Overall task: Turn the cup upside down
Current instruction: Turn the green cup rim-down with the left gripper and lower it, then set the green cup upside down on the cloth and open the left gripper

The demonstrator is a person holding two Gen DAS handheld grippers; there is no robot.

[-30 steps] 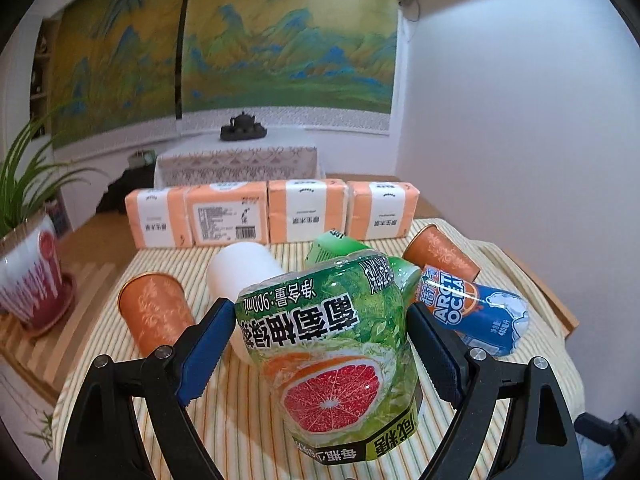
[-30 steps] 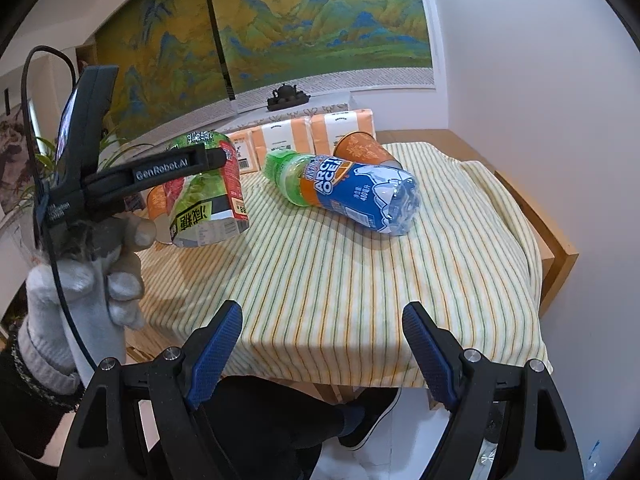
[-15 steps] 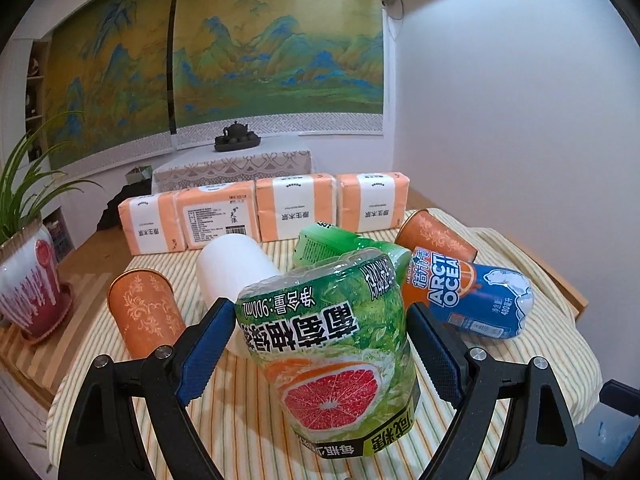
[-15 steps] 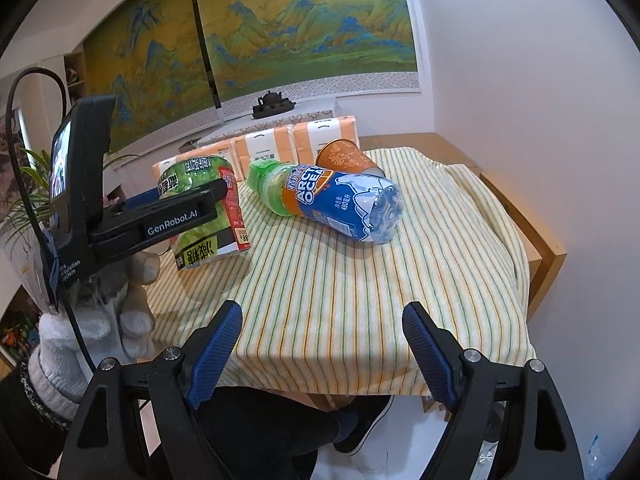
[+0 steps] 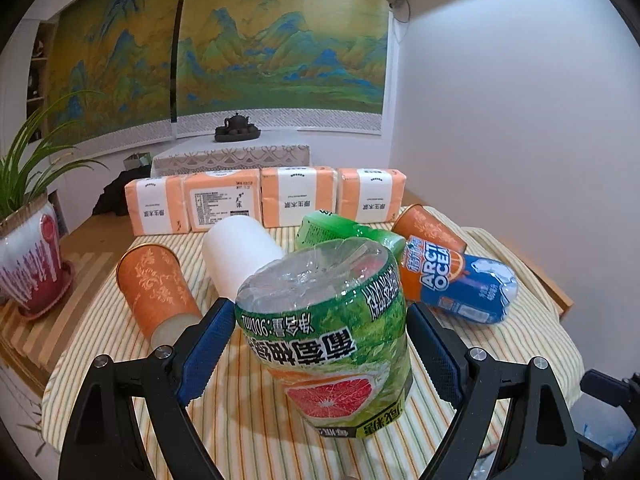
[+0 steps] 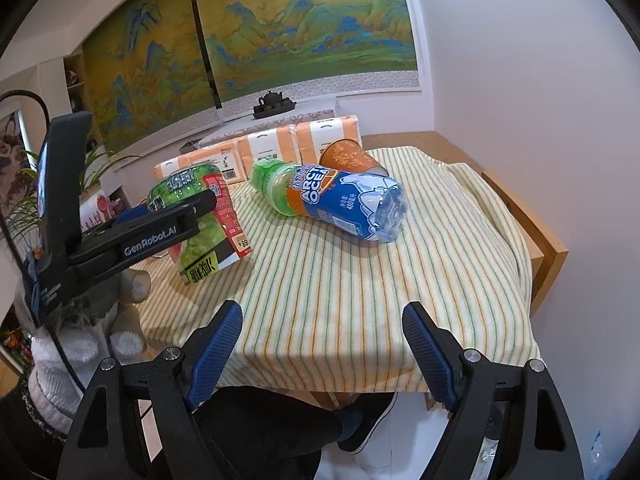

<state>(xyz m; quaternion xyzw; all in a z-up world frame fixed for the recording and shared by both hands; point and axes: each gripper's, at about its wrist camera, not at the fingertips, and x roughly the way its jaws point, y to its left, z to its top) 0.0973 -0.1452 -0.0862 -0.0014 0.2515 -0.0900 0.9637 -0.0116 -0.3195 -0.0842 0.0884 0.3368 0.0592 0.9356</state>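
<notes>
The green bottle (image 5: 332,328) is held upside down by the left gripper (image 5: 320,344); the right gripper (image 6: 320,344) is spread, holding nothing.

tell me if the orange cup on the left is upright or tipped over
Tipped over. The orange cup lies on its side on the striped cloth.

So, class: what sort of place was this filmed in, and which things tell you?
Probably a home living or tea room: a landscape painting across the wall, a teapot on a cloth-covered side table, a potted plant and a striped tablecloth.
</notes>
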